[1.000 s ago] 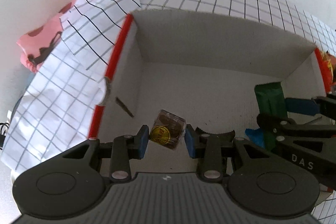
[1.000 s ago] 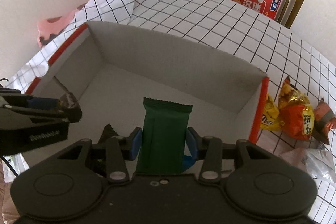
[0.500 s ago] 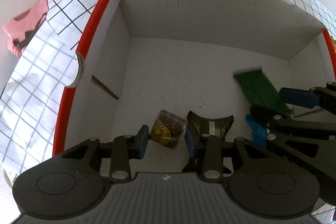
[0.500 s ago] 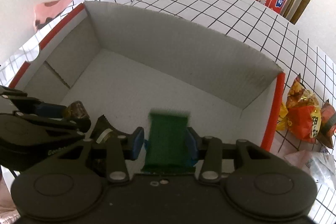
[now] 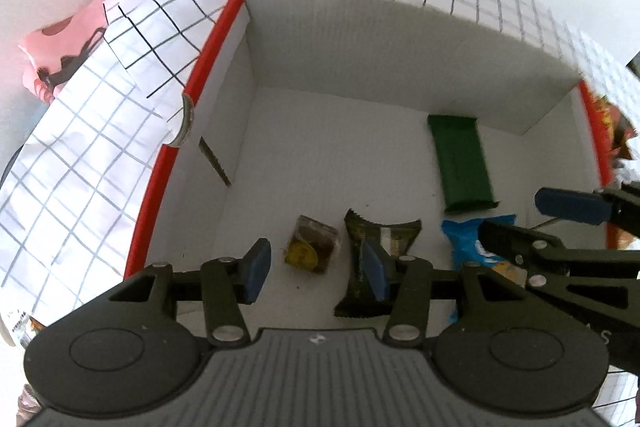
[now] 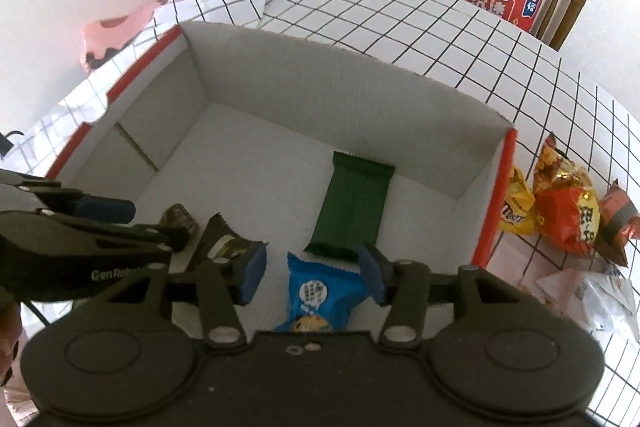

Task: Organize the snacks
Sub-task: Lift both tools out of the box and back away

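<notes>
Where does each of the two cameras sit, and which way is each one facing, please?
Left wrist view: rides the left gripper, looking steeply down into the white box; its own fingers show, opening, empty.
Right wrist view: rides the right gripper, looking down into the box from its right side; its fingers are opening, empty.
Shared: the green packet, blue packet, dark packet, and each other's gripper.

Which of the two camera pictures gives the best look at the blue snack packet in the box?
The right wrist view. There the blue packet lies flat on the box floor, facing the camera, its printed label visible. In the left wrist view the blue packet shows only partly, hidden behind the other claw's black arm.
</notes>
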Demonstrator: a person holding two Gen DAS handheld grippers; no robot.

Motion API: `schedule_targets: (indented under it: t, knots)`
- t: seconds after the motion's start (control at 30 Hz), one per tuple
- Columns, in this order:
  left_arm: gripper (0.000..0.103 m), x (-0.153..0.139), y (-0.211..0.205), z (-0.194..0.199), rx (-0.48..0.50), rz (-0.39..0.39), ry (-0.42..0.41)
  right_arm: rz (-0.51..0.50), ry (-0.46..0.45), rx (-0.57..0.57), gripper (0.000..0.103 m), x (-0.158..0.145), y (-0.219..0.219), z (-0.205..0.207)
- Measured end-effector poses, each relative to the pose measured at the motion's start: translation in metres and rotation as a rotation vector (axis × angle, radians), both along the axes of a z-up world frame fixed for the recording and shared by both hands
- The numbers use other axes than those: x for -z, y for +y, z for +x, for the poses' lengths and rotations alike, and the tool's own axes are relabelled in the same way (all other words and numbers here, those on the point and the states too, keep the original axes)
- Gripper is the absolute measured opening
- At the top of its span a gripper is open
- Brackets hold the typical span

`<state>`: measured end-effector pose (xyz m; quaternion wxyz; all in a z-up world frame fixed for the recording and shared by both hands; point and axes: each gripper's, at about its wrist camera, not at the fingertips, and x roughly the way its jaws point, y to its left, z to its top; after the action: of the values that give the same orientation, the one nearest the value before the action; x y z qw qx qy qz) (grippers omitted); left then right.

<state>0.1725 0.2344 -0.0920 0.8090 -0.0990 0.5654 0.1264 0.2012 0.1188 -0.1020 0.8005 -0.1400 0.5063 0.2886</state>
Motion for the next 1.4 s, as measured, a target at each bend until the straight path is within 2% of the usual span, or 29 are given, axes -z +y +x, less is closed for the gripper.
schedule_targets:
  t: [0.33, 0.63, 0.7, 0.77, 0.8, 1.0, 1.2, 1.3, 1.4]
  knots:
    - [0.050, -0.045, -0.023, -0.030, 0.030, 0.019, -0.119, 0.116, -0.013, 0.010, 0.061, -0.034, -0.035, -0.025]
    - [0.050, -0.079, -0.058, -0.059, 0.063, 0.028, -0.252, 0.210, -0.067, 0.001, 0.066, -0.071, -0.072, -0.054]
    - [0.053, -0.087, -0.066, -0.066, 0.065, 0.028, -0.283, 0.230, -0.079, 0.007, 0.071, -0.079, -0.083, -0.058]
    - [0.062, -0.093, -0.074, -0.072, 0.067, 0.036, -0.314, 0.253, -0.090, 0.012, 0.072, -0.086, -0.097, -0.063]
    - [0.062, -0.095, -0.080, -0.075, 0.074, 0.043, -0.327, 0.263, -0.095, 0.016, 0.073, -0.089, -0.104, -0.066]
    - [0.062, -0.102, -0.112, -0.085, 0.117, 0.037, -0.362, 0.303, -0.130, 0.032, 0.081, -0.099, -0.146, -0.081]
    - [0.065, -0.097, -0.151, -0.090, 0.173, 0.048, -0.381, 0.331, -0.150, 0.054, 0.086, -0.094, -0.187, -0.093]
    - [0.065, -0.092, -0.169, -0.089, 0.192, 0.048, -0.378, 0.334, -0.167, 0.058, 0.091, -0.089, -0.206, -0.099]
    - [0.072, -0.085, -0.187, -0.088, 0.202, 0.041, -0.373, 0.325, -0.184, 0.063, 0.095, -0.081, -0.225, -0.104]
